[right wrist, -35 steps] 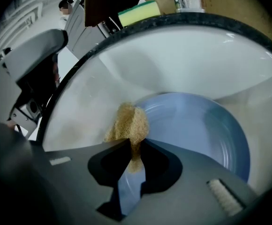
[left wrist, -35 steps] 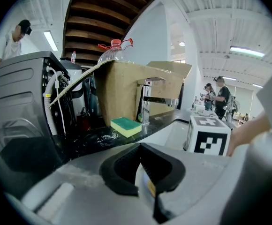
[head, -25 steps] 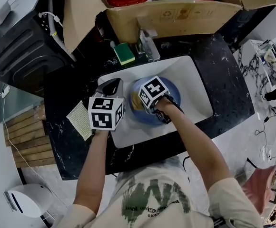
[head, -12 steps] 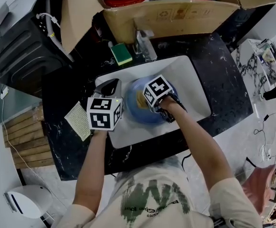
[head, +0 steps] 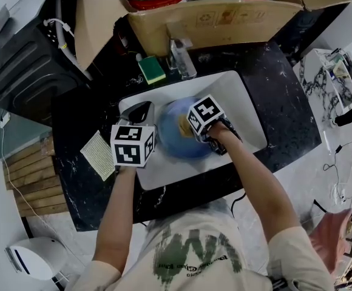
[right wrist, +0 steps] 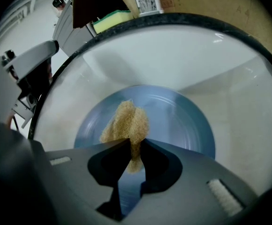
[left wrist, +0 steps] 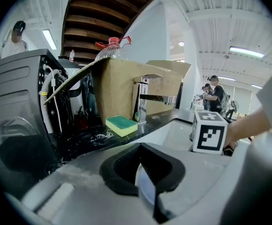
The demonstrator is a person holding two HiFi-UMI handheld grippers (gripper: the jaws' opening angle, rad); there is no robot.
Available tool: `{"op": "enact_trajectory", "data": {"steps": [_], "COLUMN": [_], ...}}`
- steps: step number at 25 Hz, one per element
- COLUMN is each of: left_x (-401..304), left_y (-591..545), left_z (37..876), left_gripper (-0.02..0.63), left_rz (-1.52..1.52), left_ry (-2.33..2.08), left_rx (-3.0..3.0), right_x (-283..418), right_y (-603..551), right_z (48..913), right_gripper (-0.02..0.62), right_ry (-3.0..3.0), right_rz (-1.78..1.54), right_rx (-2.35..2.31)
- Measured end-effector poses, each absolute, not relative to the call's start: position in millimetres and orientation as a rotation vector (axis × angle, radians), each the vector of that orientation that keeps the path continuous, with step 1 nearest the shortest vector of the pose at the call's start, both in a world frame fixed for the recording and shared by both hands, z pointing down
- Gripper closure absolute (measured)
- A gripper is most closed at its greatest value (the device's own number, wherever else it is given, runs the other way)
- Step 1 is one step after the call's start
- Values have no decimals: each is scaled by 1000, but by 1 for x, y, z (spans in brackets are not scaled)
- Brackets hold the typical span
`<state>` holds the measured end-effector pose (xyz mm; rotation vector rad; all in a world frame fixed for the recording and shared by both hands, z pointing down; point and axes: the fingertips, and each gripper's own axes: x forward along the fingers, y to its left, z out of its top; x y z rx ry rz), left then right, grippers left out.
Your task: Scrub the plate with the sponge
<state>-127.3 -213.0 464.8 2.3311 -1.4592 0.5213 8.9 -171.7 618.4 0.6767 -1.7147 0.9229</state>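
Down in the white sink (head: 243,102), the blue plate (head: 170,141) lies flat, and the right hand-held gripper (right wrist: 135,143) has its jaws pinched on a tan sponge (right wrist: 126,123). The sponge pokes out ahead of the jaw tips and rests on the middle of the plate. The left hand-held gripper (left wrist: 140,153) sits at the plate's left rim, its jaws closed narrowly on the pale blue edge.

The sink is set in the middle of a black speckled tabletop (head: 285,90). Toward the tabletop's far edge stand a tap (head: 182,56) and, just left of it, a green-and-yellow scouring pad (head: 152,69), with an open cardboard box (head: 218,17) behind them. A pale cloth (head: 100,154) lies near the left edge.

Both bare forearms reach in over the near edge. The left one runs straight forward; the right one slants in from the near right corner.
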Motion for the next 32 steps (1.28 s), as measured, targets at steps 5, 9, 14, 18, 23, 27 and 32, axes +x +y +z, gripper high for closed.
{"op": "enact_trajectory", "data": {"steps": [5, 9, 14, 18, 23, 27, 32], "left_x": [-124, -121, -117, -115, -112, -111, -112], "left_y": [-214, -215, -215, -215, -215, -216, -216], "left_z": [464, 464, 464, 465, 466, 466, 466], "left_gripper": [603, 603, 603, 603, 603, 603, 603], "left_rz": [522, 523, 528, 530, 530, 530, 536], "left_ry": [-1456, -1451, -1443, -1437, -1431, -1429, -1430], "left_rx": [2336, 2341, 2343, 2344, 2346, 2348, 2344], "right_x": [22, 32, 46, 56, 65, 73, 78], "right_y": [-175, -178, -182, -184, -187, -189, -191], "right_z": [618, 618, 617, 617, 616, 617, 616], "right_gripper": [531, 531, 531, 531, 531, 531, 531], "right_ry": [-1705, -1696, -1679, -1667, -1654, -1638, -1629], "right_rz": [914, 916, 910, 911, 908, 894, 890], "right_rx": [700, 719, 749, 768, 786, 801, 813]}}
